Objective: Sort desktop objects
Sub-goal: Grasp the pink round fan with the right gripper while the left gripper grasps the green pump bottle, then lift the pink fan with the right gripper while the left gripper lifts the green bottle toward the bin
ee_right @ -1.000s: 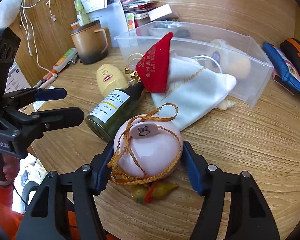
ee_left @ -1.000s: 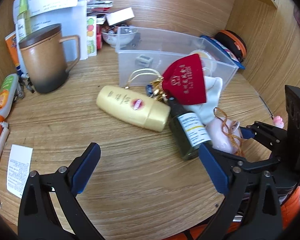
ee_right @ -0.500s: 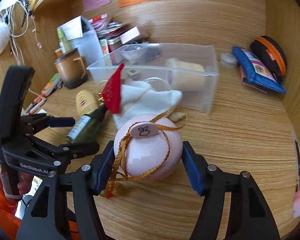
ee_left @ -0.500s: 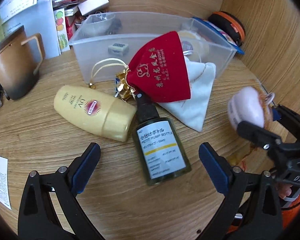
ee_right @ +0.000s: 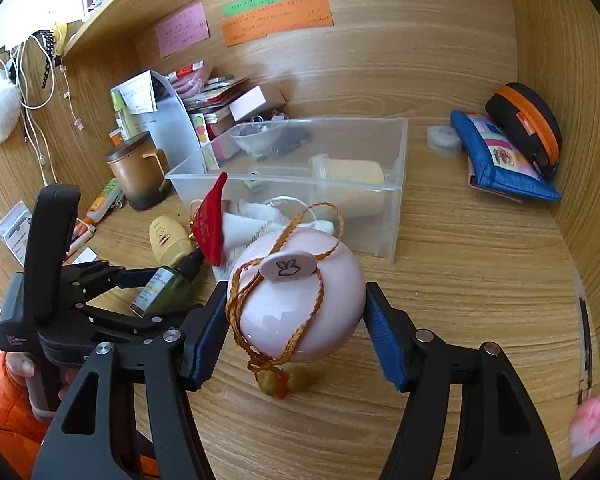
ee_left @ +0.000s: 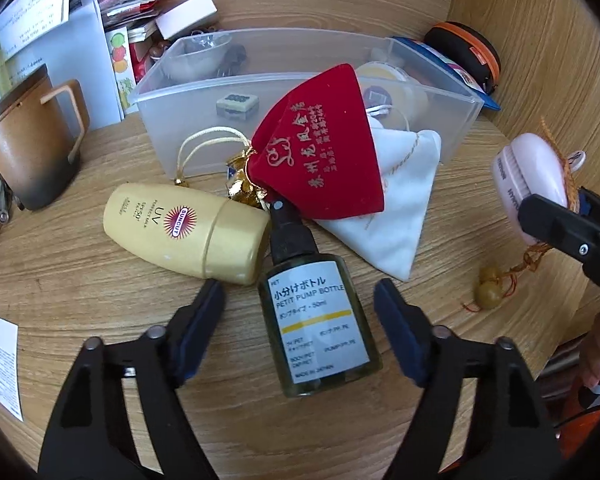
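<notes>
Here, the wooden desk carries everything, and the clear plastic bin standing toward its back serves as the landmark; inside the bin lie a cream-coloured bottle, a small glass bowl and a little grey box; left of the bin stands a brown mug; leaning against the bin's front wall is a red velvet pouch (gold lettering on it), which overlaps a white cloth bag spread just in front of the bin; a yellow sunscreen bottle lies on its side in front of the bin, touching the green pump bottle beside it; to the right of the bin, near the side wall, sit a blue pouch and a black case with orange trim.

The left gripper straddles the green pump bottle, its jaws closing with the bottle between them, the pads not yet touching it; the right gripper is clamped on a pink round brush, lifted off the desk in front of the bin, an orange cord looped over it and yellow-green beads dangling beneath.
</notes>
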The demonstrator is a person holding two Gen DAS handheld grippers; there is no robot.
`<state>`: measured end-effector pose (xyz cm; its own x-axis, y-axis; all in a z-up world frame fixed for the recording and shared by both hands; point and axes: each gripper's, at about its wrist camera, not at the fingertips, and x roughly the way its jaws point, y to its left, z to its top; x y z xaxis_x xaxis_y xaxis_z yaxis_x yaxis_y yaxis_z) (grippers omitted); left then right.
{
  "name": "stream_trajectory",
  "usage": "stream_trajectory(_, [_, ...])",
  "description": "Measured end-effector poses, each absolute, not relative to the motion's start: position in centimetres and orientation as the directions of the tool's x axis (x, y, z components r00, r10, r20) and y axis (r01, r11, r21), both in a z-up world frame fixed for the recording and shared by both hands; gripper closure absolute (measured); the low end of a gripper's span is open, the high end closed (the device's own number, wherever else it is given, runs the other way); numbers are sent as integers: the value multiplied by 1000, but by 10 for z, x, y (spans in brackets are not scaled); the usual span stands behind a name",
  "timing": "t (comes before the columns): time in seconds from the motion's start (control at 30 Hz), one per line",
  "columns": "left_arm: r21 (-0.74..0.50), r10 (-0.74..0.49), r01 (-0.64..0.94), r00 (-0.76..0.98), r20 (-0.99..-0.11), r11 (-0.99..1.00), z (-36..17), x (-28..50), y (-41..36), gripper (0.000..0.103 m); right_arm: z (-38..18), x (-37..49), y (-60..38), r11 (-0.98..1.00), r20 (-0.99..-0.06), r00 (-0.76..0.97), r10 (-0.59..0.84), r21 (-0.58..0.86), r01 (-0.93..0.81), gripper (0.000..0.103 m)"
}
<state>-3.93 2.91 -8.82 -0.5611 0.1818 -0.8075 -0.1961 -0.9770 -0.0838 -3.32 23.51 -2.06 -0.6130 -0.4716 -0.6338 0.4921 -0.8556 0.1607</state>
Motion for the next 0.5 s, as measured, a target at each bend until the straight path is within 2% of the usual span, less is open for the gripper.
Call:
stream_trajectory(0.03, [-76, 176, -196, -565, -806, -978, -88, -39, 29, 38, -21, -33, 235, -856, -633, -614, -471, 160, 492, 42])
stream_trajectory(0.1, [-69, 175, -204, -568, -804, -977, -86, -37, 28, 56, -19, -34, 234, -858, -630, -620, -469, 156, 490, 42])
stream_trajectory(0.13, [-72, 178, -204, -568, -804, -976, -86, -36, 27, 59, -19, -34, 234, -859, -627, -622, -468, 156, 488, 42])
stream_trajectory(0.5, [-153, 240, -198, -571, -785, -968, -82, -26, 9, 62, -9, -42, 225, -855, -610, -629, -482, 173, 489, 42])
